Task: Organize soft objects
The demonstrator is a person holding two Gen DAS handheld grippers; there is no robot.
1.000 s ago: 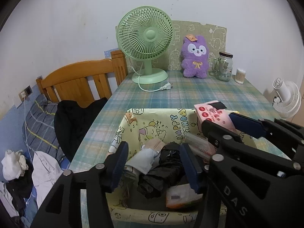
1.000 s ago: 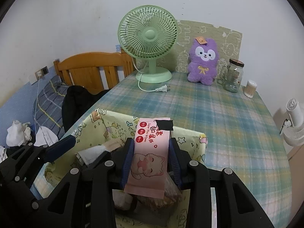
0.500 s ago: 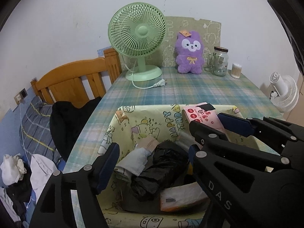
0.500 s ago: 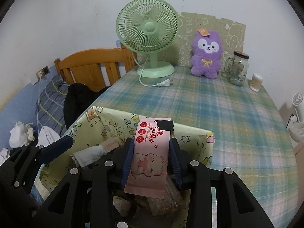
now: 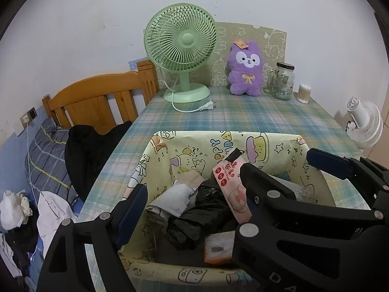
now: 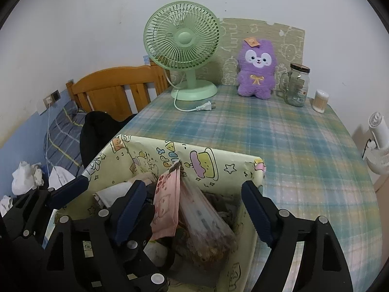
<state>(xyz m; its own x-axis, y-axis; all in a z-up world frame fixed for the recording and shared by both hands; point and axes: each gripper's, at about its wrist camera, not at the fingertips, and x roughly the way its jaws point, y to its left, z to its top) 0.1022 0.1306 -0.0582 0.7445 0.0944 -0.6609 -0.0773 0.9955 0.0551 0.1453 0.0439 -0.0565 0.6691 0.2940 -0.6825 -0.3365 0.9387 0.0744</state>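
Note:
A yellow cartoon-print box [image 5: 218, 137] [image 6: 206, 152] stands at the near end of the plaid table. It holds a pink wipes pack [image 5: 228, 177] [image 6: 165, 209], a black bag [image 5: 194, 219], a grey-white cloth [image 5: 170, 202] and a clear packet [image 6: 201, 219]. My right gripper [image 6: 193, 206] [image 5: 284, 168] hangs over the box, jaws opening. The pink pack stands loose between them, leaning by the left pad. My left gripper [image 5: 192, 206] is also opening, with the cloth and bag lying free between its fingers [image 6: 68, 192]. A purple plush [image 5: 245, 73] [image 6: 256, 70] sits at the table's far end.
On the far end stand a green fan [image 5: 181, 48] with a loose plug [image 5: 206, 107], a glass jar [image 5: 282, 80] and a swab pot [image 5: 304, 92]. A wooden bed frame [image 5: 97, 97] with dark clothes lies left. A white fan [image 5: 364, 121] is right.
The right gripper has opened wide and let go of the pink pack, which has tipped down into the box. The left gripper's jaws have spread further apart over the black bag.

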